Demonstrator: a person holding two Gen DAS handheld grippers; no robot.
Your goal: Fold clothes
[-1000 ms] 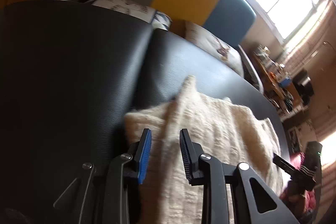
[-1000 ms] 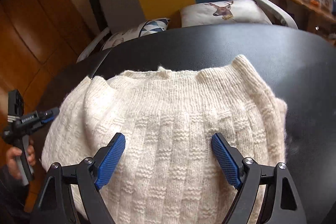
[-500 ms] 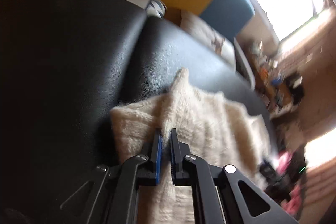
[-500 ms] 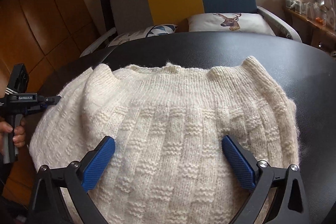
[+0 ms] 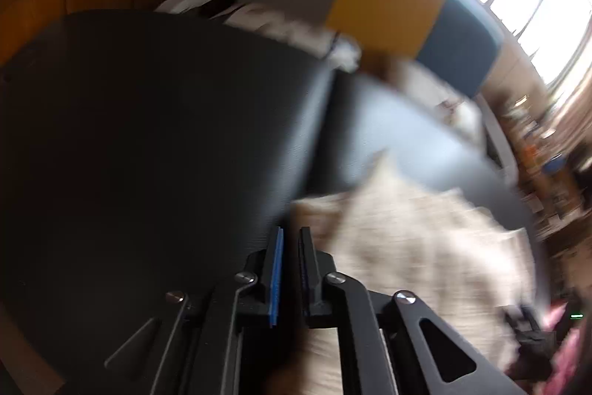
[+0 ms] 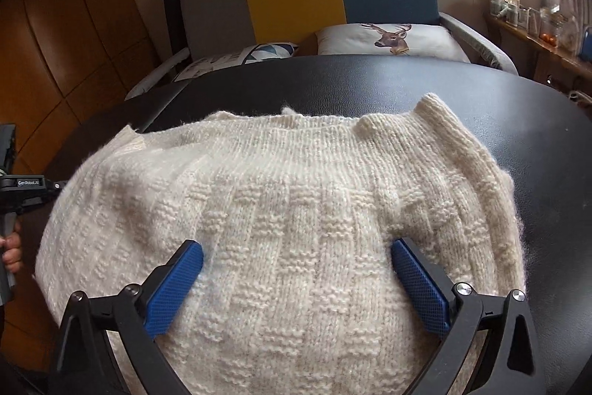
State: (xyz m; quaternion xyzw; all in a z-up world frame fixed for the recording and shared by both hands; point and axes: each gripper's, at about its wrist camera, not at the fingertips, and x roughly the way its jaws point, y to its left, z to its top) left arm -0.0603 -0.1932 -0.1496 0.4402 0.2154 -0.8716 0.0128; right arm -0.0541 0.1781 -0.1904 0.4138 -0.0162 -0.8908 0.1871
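The white sweater [image 6: 288, 210] lies under the wide-open right tongs [image 6: 296, 273]. The left tongs [image 5: 291, 239] are nearly closed at its edge; whether they pinch it, I cannot tell.

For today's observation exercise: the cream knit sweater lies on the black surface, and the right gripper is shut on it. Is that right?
Not quite. The right wrist view shows the right gripper wide open over the cream knit sweater, its blue pads far apart. The sweater does lie on the black surface.

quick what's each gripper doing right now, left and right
Left gripper: jaws nearly together; whether they pinch the cream sweater is too blurred to tell.
Right gripper: open wide over the sweater, holding nothing.
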